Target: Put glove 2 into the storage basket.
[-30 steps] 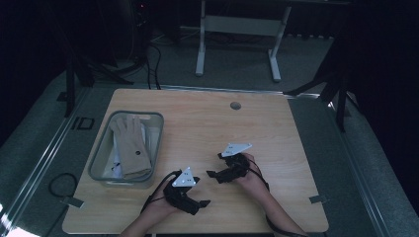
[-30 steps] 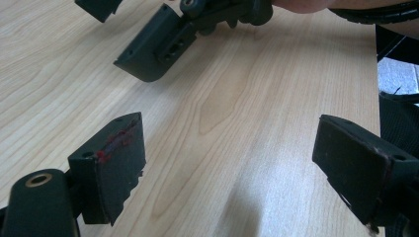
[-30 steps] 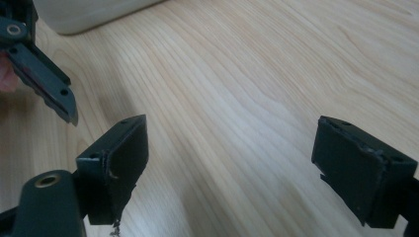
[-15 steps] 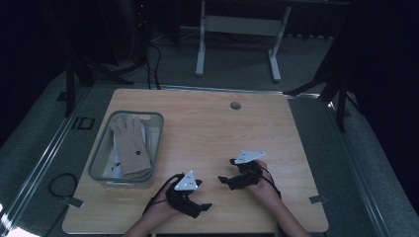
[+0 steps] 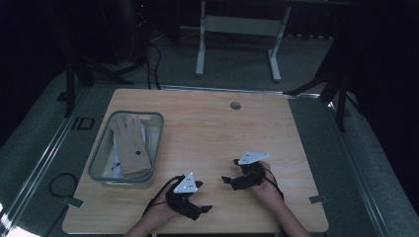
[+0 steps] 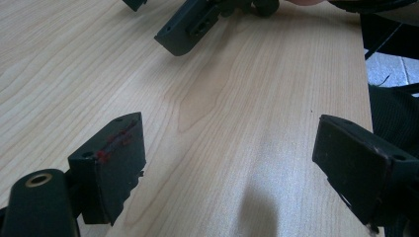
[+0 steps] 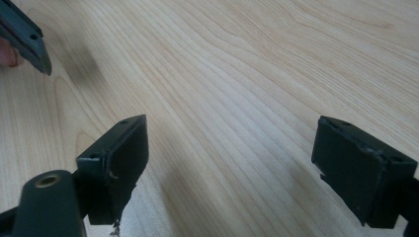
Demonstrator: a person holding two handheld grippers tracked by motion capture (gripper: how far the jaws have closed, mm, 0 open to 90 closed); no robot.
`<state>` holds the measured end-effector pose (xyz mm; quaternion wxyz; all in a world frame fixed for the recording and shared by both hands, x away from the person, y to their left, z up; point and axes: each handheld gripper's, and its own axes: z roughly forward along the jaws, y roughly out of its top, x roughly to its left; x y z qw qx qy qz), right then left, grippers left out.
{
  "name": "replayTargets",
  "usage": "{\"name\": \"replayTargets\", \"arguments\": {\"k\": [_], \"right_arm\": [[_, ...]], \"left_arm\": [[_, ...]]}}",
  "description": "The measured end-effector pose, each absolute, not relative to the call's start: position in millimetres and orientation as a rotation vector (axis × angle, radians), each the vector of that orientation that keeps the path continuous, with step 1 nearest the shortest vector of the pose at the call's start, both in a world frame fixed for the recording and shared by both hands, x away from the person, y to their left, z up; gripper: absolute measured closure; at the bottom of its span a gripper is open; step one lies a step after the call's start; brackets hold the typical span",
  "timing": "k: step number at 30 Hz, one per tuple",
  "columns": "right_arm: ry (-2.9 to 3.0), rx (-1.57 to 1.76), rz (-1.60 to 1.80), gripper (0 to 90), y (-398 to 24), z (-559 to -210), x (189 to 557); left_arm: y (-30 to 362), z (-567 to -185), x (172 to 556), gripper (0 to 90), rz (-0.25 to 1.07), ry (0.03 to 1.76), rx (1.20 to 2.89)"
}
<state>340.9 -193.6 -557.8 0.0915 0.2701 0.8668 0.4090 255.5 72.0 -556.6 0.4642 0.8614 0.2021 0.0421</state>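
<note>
Dark floor and a metal stand frame surround the wooden table, which sits lit in the middle of the high view. At its left edge stands a clear bin with a tan glove lying lengthwise inside, on top of some white items too small to identify. Both hands rest near the table's front edge: the left gripper low and close to the person, the right gripper a little farther in, well apart from the bin. Left gripper view: 2 black jaws stand wide apart over bare wood grain, nothing between them, pads touching nothing; the other gripper's jaw tips show at the top. Right gripper view: the right gripper likewise spread wide and empty, jaws hovering just off the tabletop, with 1 tip of the other gripper at the upper left. Judged risks: the 2 tools point toward each other, so a careless swing toward the bin could knock them together; a reach into the bin may catch its rim or pinch only a loose glove fold, letting it slip.
</note>
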Motion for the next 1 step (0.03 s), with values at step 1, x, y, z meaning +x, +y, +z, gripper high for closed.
{"name": "replayTargets", "arguments": {"k": [1], "right_arm": [[2.571, 0.806, 1.220, 14.2, -193.9, -558.1, 341.0]], "left_arm": [[72.1, -556.6, 255.5, 13.0, 0.105, 0.495, 2.117]]}}
